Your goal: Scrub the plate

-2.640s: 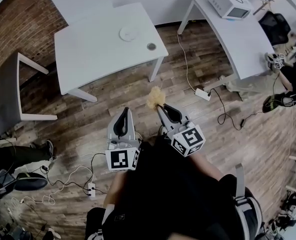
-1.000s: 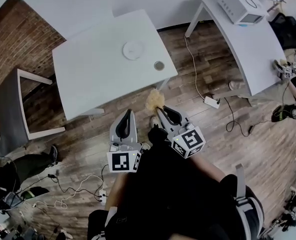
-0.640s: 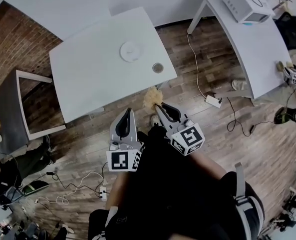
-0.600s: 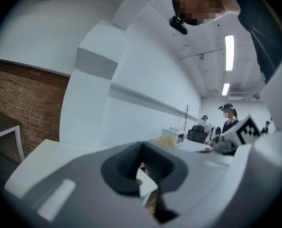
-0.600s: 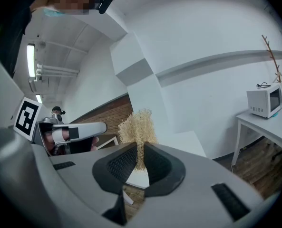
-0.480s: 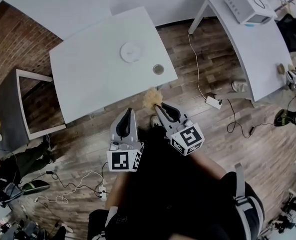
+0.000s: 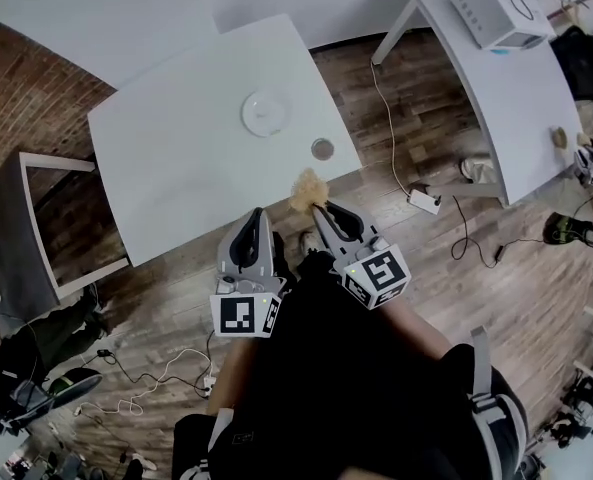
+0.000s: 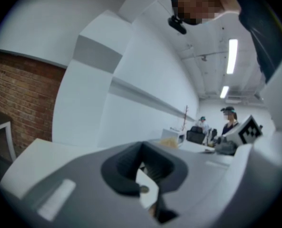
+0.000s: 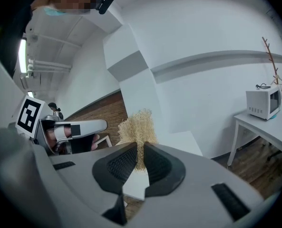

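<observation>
Two grippers, only one loaded: your right gripper (image 7: 316, 206) is clenched on the straw-coloured scrubber (image 7: 307, 186), while the left gripper (image 7: 253, 215) has its jaws pressed together on nothing. The plate (image 7: 268, 113) lies toward the far side of the white table (image 7: 176, 158), well apart from both grippers, which hang at the table's near edge. Reach in over that edge, lay the scrubber flat on the plate, and likely open the left claw to pin the rim so it can't slide. Mind the small round dish (image 7: 322, 149) near the right corner; the bare tabletop left of the plate gives freer room.
</observation>
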Demonstrator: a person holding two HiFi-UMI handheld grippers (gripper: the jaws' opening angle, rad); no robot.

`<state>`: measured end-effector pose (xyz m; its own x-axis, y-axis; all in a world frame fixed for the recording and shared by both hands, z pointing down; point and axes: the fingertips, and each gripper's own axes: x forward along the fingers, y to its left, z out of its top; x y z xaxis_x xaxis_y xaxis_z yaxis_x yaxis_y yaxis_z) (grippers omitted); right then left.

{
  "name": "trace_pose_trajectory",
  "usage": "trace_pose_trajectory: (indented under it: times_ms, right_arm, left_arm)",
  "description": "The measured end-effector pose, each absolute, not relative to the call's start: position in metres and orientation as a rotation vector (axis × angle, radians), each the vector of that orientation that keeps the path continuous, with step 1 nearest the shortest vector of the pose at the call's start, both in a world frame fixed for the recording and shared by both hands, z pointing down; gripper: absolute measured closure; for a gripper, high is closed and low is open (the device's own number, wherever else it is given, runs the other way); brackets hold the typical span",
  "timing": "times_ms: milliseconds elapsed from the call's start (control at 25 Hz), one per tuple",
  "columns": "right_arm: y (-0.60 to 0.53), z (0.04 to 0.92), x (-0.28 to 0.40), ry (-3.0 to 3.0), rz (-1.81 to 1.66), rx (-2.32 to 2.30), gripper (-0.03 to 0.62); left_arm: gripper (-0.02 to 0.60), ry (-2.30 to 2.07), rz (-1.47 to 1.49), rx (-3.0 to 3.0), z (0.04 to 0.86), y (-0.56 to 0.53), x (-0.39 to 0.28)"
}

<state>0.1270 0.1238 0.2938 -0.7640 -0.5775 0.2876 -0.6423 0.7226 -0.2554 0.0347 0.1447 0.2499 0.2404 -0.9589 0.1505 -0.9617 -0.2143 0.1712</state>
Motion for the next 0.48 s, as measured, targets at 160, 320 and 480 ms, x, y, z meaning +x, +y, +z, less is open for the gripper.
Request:
trace_pose_trajectory:
  times_ms: [160,320,480]
  right_arm:
    - [0.098,0.295,0.109,-2.702,0.53,1.059,0.554]
    - [0.071,0.307,0.086,-2.66,0.543,1.119,0.553]
    - [0.05,0.314,0.061,-2.619,0.565,1.183,0.554]
  left_arm:
    - [0.581,-1.74,0.019,2.328,0.252,0.114,0.015]
    - [0.581,-1.672,0.04,2.371,0.26,0.086,-0.008]
    - [0.581,-1.606,0.031,2.386,0.267,0.062,-0.031]
